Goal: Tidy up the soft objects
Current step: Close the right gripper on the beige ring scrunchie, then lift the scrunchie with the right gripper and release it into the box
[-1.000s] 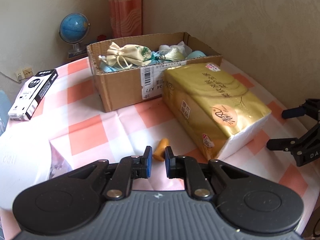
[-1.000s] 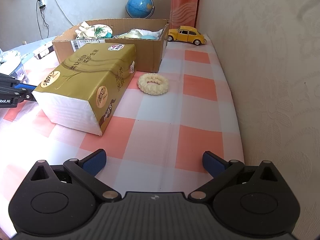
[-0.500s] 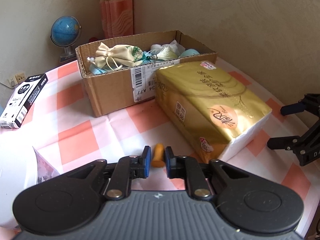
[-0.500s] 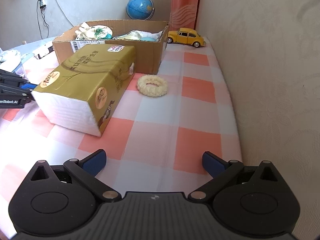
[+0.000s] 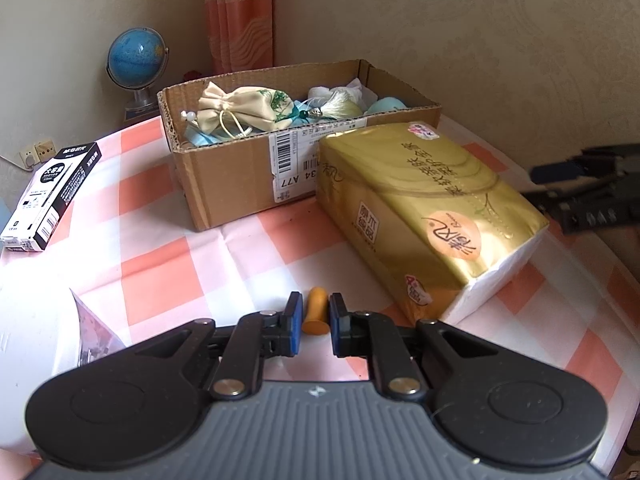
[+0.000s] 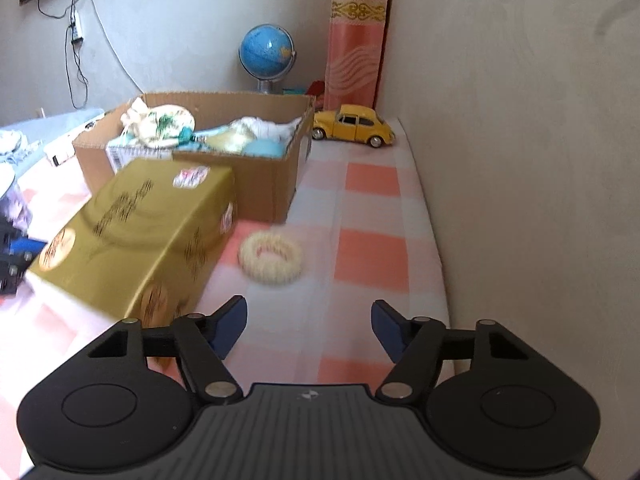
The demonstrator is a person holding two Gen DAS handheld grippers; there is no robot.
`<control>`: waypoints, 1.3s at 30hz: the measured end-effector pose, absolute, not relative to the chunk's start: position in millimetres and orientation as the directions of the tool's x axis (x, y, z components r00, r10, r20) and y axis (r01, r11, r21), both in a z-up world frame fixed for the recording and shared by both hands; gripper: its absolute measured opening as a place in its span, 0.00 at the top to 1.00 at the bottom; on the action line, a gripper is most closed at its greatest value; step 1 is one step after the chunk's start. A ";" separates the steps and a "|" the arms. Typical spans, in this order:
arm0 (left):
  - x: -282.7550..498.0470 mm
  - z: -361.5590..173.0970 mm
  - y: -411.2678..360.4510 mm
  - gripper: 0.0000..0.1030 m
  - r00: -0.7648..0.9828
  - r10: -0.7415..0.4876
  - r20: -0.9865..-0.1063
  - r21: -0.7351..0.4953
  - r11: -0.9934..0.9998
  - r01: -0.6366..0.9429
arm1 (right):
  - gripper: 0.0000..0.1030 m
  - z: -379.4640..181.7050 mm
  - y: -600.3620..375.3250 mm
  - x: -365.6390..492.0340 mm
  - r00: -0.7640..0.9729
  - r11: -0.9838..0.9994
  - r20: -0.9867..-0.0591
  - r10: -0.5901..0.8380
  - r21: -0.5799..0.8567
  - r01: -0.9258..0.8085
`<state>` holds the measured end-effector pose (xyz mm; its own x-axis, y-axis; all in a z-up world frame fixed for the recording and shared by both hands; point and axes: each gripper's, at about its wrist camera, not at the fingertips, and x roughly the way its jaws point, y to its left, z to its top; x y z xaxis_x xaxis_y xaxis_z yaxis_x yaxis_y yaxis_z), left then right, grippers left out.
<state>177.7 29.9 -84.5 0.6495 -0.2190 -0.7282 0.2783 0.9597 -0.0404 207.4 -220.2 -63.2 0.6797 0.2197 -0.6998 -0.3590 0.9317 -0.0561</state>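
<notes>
My left gripper (image 5: 313,312) is clenched on the orange earplug (image 5: 316,311). My right gripper (image 6: 308,322) is closing on nothing, short of the cream ring (image 6: 270,256).

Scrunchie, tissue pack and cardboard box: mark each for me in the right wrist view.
Scrunchie (image 6: 270,256): right wrist view, on the near side of its cream ring.
Tissue pack (image 6: 148,216): right wrist view, on its gold top face.
Cardboard box (image 6: 256,190): right wrist view, on its brown front wall.
</notes>
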 end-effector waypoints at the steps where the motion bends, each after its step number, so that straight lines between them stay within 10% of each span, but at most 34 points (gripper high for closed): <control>1: 177.5 -84.4 29.8 0.88 0.649 -0.218 -0.729 -0.040 0.960 0.278 | 0.33 -64.0 -217.8 212.2 0.680 0.929 -0.697 0.225 -0.057 -0.366; 10: 178.9 -84.2 29.6 0.88 0.644 -0.218 -0.733 -0.045 0.961 0.274 | 0.39 -77.1 -202.7 242.8 0.651 0.908 -0.709 0.271 -0.037 -0.418; 19: 179.1 -84.4 29.7 0.88 0.643 -0.223 -0.732 -0.050 0.960 0.276 | 0.66 -77.4 -200.2 243.2 0.653 0.904 -0.703 0.280 -0.036 -0.427; 39: 169.0 -60.5 32.7 0.88 0.662 -0.235 -0.711 -0.055 0.958 0.282 | 0.66 -47.2 -216.3 215.4 0.697 0.938 -0.680 0.228 -0.039 -0.344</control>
